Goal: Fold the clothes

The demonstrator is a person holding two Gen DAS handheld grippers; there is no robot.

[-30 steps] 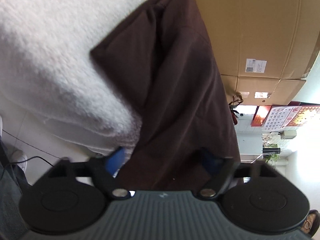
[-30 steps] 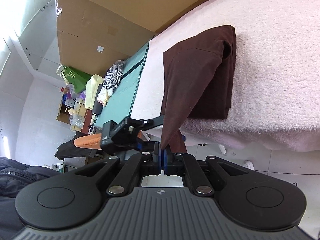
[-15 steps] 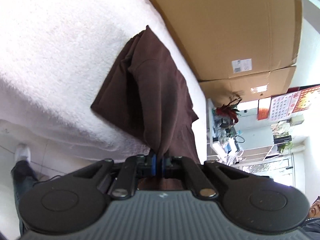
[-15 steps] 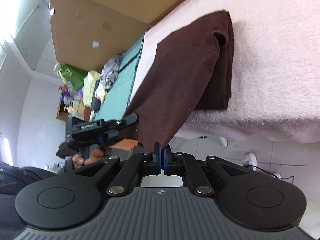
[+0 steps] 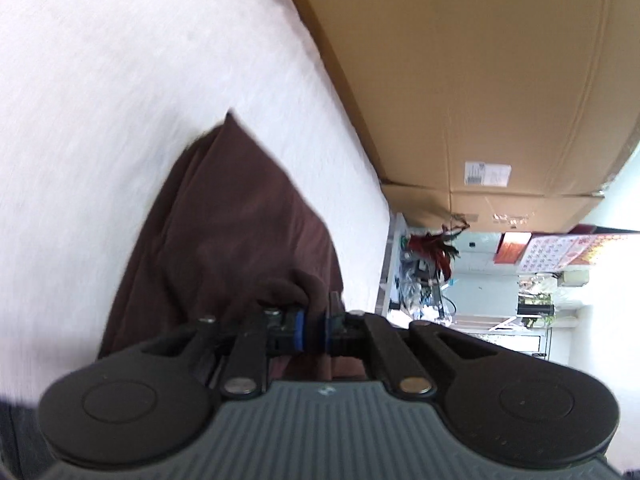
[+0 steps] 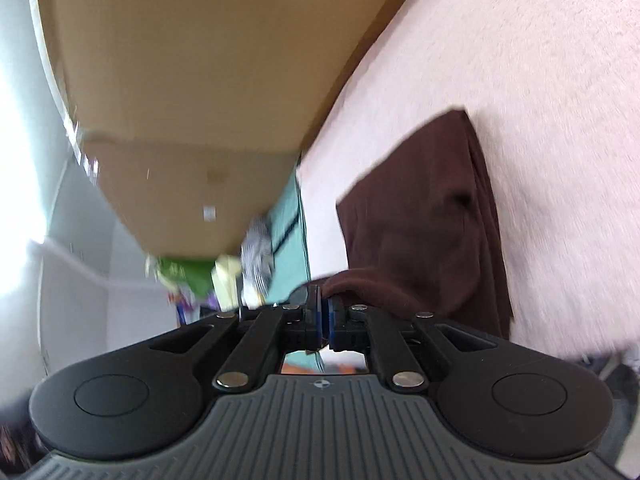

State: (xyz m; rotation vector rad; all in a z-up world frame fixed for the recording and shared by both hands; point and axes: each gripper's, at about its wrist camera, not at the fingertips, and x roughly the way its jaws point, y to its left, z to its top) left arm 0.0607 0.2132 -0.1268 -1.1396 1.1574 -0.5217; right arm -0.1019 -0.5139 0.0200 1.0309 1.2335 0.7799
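A large cardboard box (image 5: 460, 72) stands along the far edge of the surface (image 5: 100, 80), which is covered in a pale fleecy cloth; the same box fills the upper left of the right wrist view. The brown garment (image 5: 236, 216) lies on this covering, partly folded, its far corner flat on the cloth and its near edge raised toward both cameras. A teal sheet (image 6: 286, 236) lies past the end of the surface, with a striped cloth (image 6: 258, 256) and a green bag (image 6: 184, 276) beside it, all blurred. A printed wall calendar (image 5: 554, 254) hangs in the room beyond. The left tool (image 5: 314, 330) is closed with a bunched edge of the garment clamped between its blue pads. The right tool (image 6: 322, 316) is likewise closed, pinching another part of the garment's near edge.
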